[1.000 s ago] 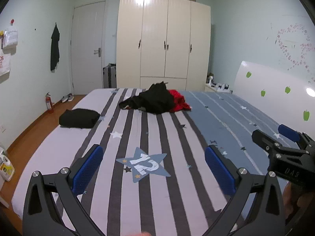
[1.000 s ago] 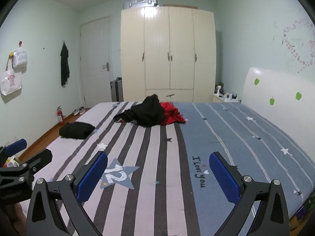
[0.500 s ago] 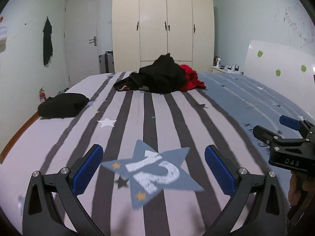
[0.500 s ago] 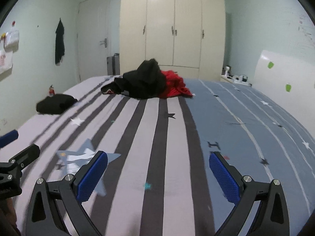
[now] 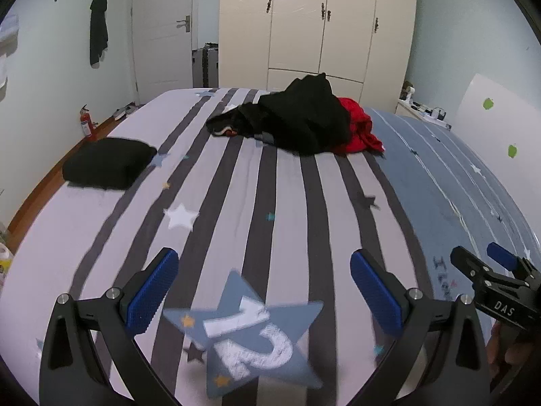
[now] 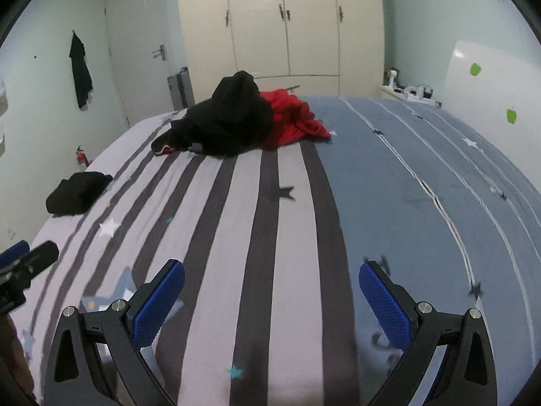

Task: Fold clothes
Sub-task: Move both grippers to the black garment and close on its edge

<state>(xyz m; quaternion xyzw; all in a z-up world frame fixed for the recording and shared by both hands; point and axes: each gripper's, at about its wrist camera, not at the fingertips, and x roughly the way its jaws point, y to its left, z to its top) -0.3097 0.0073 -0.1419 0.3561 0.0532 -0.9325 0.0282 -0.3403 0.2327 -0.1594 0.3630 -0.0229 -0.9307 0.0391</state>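
The left gripper [image 5: 263,291] points forward, jaws spread wide with nothing between the blue pads [image 5: 152,291], one at 7 o'clock and the other at 5 o'clock of its own view. The right gripper [image 6: 270,301] is level with it, equally wide and empty. Each shows in the other's camera: the right one at 4 o'clock of the left view (part of a hand [image 5: 503,348] grips beneath it), the left one at 8 o'clock of the right view.

Both hand-held grippers, left [image 5: 263,291] and right [image 6: 272,299], have advanced toward the black garment pile [image 5: 297,118].
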